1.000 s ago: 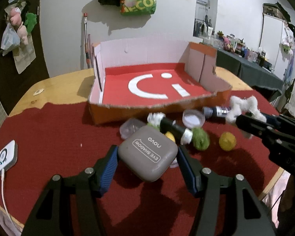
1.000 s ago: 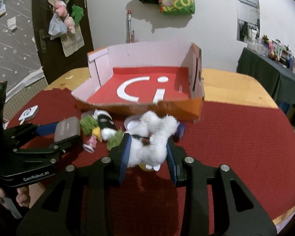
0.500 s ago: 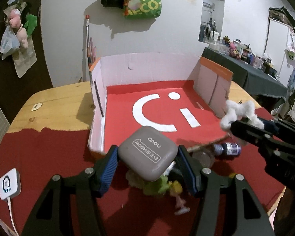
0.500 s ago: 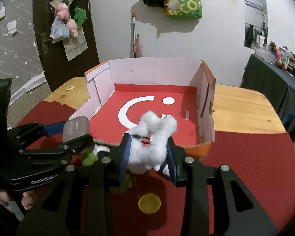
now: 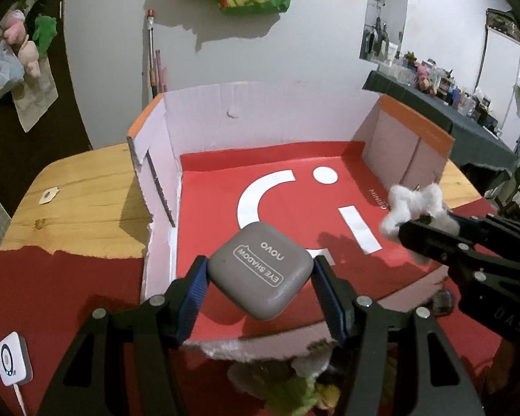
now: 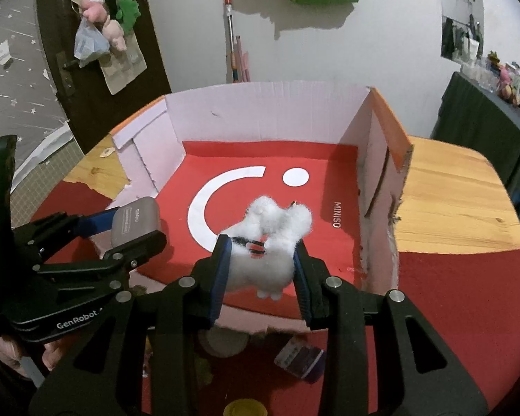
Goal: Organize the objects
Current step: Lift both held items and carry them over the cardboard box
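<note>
My left gripper (image 5: 260,286) is shut on a grey eye-shadow case (image 5: 260,272) and holds it above the front of the open cardboard box (image 5: 260,114) with a red floor. My right gripper (image 6: 261,270) is shut on a white fluffy plush toy (image 6: 270,239) and holds it over the box's front edge. In the left wrist view the plush (image 5: 412,208) and right gripper stand at the right. In the right wrist view the case (image 6: 135,223) shows at the left, over the box's front left corner.
Loose items lie on the red cloth in front of the box: a green plush (image 5: 294,391), a small dark bottle (image 6: 300,355), a round lid (image 6: 223,341) and a yellow round thing (image 6: 246,409). A white charger (image 5: 12,364) lies at the far left.
Both grippers have risen and moved forward with their loads, from above the loose items to over the box's front edge. Both stay shut.
</note>
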`<state>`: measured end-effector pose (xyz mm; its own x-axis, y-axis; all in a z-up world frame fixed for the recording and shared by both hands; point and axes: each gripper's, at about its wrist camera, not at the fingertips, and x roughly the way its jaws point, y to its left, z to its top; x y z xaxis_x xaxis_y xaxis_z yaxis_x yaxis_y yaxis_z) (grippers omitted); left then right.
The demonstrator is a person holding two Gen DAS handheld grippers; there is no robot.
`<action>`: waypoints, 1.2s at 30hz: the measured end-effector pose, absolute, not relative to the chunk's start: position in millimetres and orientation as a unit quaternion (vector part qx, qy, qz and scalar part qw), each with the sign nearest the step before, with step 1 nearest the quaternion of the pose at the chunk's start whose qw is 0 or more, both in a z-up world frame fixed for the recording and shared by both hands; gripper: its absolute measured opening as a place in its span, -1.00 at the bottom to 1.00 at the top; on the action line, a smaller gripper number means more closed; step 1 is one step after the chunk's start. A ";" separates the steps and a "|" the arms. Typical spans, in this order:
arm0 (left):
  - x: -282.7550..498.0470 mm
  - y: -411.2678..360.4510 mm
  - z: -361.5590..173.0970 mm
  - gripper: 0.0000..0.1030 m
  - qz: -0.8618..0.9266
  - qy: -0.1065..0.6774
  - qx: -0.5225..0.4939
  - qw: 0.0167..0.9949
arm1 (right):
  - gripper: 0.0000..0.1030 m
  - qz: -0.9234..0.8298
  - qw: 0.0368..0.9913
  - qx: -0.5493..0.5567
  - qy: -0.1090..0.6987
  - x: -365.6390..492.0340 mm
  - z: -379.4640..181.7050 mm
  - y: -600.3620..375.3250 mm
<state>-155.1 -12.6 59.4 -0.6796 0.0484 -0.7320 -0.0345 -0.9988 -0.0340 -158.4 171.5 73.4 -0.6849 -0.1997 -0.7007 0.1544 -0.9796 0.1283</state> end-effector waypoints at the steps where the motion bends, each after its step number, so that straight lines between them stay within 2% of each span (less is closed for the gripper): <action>1: -158.3 -13.2 58.1 0.21 0.915 -0.009 -0.403 0.023 | -0.37 -0.916 0.097 0.388 -0.030 -160.7 71.8 172.3; 20: -179.7 -17.9 40.8 0.21 0.902 -0.011 -0.432 0.021 | -0.37 -0.895 0.093 0.435 -0.040 -187.9 43.6 173.2; 36: -183.9 -11.8 31.4 0.21 0.903 0.030 -0.429 -0.003 | -0.36 -0.890 0.085 0.448 -0.022 -193.3 32.7 170.0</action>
